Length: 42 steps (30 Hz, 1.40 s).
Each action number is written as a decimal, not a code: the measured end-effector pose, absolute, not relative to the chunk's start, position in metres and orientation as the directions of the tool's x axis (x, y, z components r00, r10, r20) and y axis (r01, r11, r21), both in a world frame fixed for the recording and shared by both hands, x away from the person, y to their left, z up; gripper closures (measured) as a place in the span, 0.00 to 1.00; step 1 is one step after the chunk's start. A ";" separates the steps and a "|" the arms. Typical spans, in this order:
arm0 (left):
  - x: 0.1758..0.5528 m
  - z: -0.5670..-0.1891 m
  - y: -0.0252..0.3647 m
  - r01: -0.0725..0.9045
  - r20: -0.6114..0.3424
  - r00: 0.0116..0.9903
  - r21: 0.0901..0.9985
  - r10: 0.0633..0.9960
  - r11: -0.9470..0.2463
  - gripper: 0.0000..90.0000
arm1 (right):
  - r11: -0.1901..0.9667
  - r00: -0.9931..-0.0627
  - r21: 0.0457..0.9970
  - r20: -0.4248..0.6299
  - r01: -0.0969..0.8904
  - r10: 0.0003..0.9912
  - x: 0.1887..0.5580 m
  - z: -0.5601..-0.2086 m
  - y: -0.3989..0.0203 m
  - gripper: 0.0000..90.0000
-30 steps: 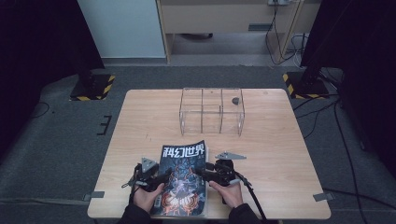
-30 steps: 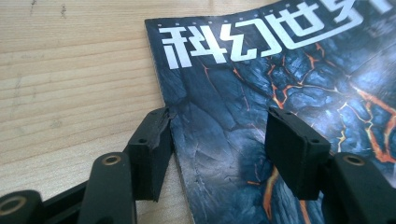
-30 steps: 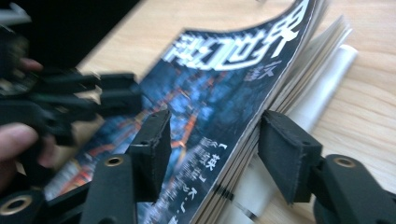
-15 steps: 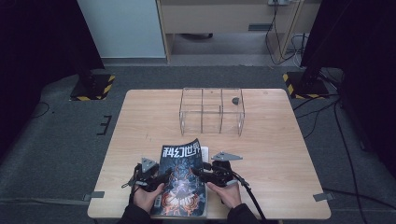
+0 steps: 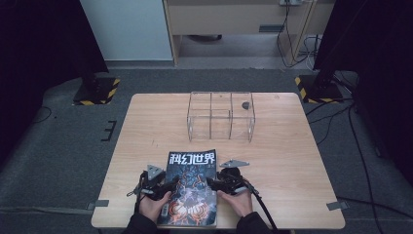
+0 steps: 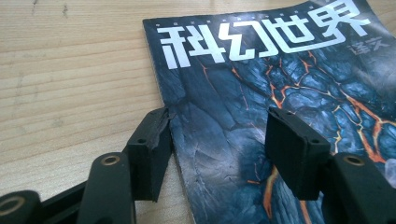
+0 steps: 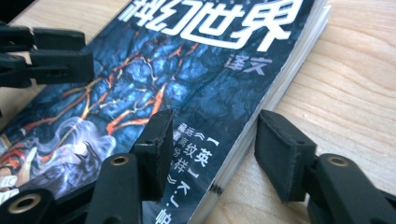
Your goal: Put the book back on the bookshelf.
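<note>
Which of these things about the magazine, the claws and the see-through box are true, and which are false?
1. The magazine lies flat on the wooden table. True.
2. The left claw has lifted the magazine into the air. False: its jaws stand open across the magazine's spine edge, which lies on the table.
3. The right claw straddles the magazine's page edge. True.
4. The magazine sits inside the clear box. False: the box stands farther back on the table, apart from it.
5. The cover is plain white. False: it is dark blue with orange cracks and white letters.
</note>
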<state>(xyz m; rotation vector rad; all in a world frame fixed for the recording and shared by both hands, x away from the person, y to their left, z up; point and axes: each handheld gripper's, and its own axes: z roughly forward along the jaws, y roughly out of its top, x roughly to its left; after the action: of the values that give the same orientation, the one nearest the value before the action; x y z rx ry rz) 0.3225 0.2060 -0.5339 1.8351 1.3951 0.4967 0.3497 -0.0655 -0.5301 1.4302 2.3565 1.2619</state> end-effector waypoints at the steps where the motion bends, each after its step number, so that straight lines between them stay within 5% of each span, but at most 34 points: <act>1: 0.323 -0.534 0.206 0.638 -0.138 0.326 0.762 0.935 -0.110 0.45 | 0.204 -0.550 0.697 0.316 0.688 0.773 0.350 -0.531 -0.066 0.52; 11: 0.322 -0.534 0.206 0.641 -0.145 0.336 0.759 0.931 -0.113 0.45 | 0.159 -0.559 0.756 0.307 0.635 0.770 0.365 -0.539 -0.064 0.35; 19: 0.322 -0.534 0.206 0.641 -0.145 0.336 0.759 0.931 -0.113 0.45 | 0.122 -0.542 0.769 0.319 0.627 0.778 0.366 -0.535 -0.065 0.44; 22: 0.322 -0.534 0.205 0.641 -0.145 0.335 0.759 0.931 -0.113 0.45 | 0.011 -0.577 0.781 0.451 0.624 0.681 0.363 -0.520 -0.067 0.52; 35: 0.322 -0.534 0.206 0.641 -0.146 0.336 0.759 0.930 -0.112 0.45 | 0.183 -0.605 0.767 0.312 0.616 0.733 0.365 -0.520 -0.051 0.50; 37: 0.322 -0.534 0.206 0.641 -0.147 0.336 0.759 0.930 -0.112 0.45 | 0.246 -0.607 0.767 0.225 0.593 0.762 0.367 -0.520 -0.051 0.46; 42: 0.322 -0.534 0.206 0.641 -0.146 0.337 0.759 0.930 -0.113 0.45 | 0.207 -0.559 0.726 0.282 0.656 0.780 0.373 -0.528 -0.062 0.48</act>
<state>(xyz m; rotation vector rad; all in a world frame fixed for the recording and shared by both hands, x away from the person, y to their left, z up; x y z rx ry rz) 0.3222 0.2059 -0.5339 1.8397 1.3872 0.4803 0.3735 -0.0623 -0.5284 1.3935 2.3234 1.2783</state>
